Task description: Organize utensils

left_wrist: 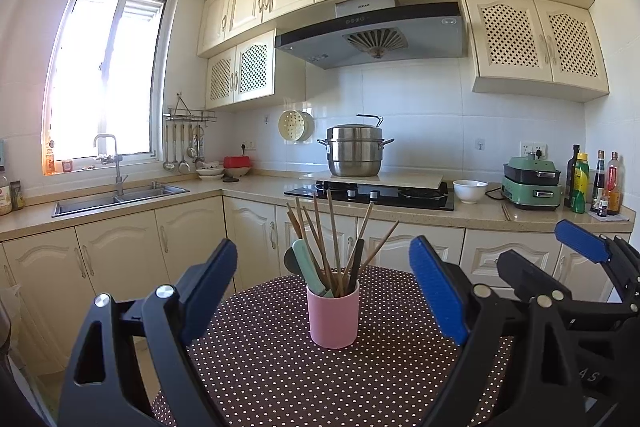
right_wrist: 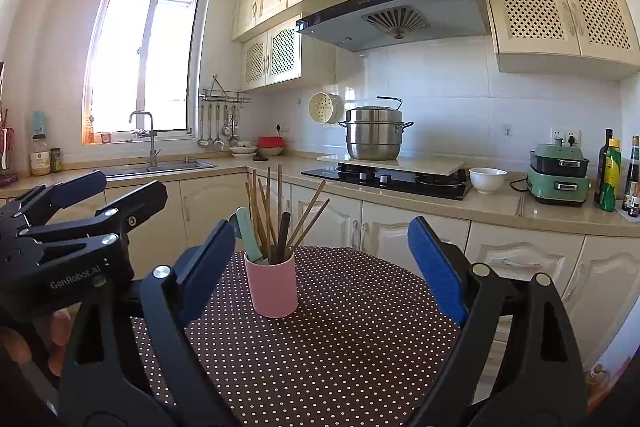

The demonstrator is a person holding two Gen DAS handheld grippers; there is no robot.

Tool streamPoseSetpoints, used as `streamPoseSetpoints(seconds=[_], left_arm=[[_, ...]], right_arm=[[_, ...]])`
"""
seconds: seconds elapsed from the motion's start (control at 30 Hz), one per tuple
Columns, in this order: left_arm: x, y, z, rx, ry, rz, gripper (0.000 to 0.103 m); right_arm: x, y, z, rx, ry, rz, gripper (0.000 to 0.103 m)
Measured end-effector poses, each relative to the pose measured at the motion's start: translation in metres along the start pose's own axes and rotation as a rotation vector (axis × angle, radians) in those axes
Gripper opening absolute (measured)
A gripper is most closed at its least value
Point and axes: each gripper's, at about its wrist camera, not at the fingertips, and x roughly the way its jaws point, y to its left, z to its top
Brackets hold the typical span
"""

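Both claws stand wide apart and grip nothing: the left claw (left_wrist: 324, 287) and right claw (right_wrist: 320, 263) hover side by side near a pink cup (left_wrist: 333, 313) of chopsticks (left_wrist: 334, 235) and utensils, upright on the polka-dot surface (left_wrist: 320, 379).

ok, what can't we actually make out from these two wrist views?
- Lower ends of the utensils: both views, hidden inside the pink cup.
- Near part of the dotted table: both views, cut off by the bottom edge and covered by the open left gripper and right gripper.
- Bottle labels on the counter: too small to read.
- Outside the window: blown out.
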Motion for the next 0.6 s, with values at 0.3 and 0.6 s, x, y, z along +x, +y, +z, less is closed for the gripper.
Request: streamPoseSetpoints(seconds=[0.3, 0.6], left_arm=[[0.0007, 0.0000, 0.0000, 0.001, -0.001, 0.002, 0.086], [0.0015, -0.0005, 0.0001, 0.003, 0.000, 0.001, 0.086]], right_arm=[[0.0013, 0.0003, 0.0003, 0.004, 0.005, 0.005, 0.087], [0.0022, -0.0005, 0.0004, 0.006, 0.009, 0.005, 0.087]])
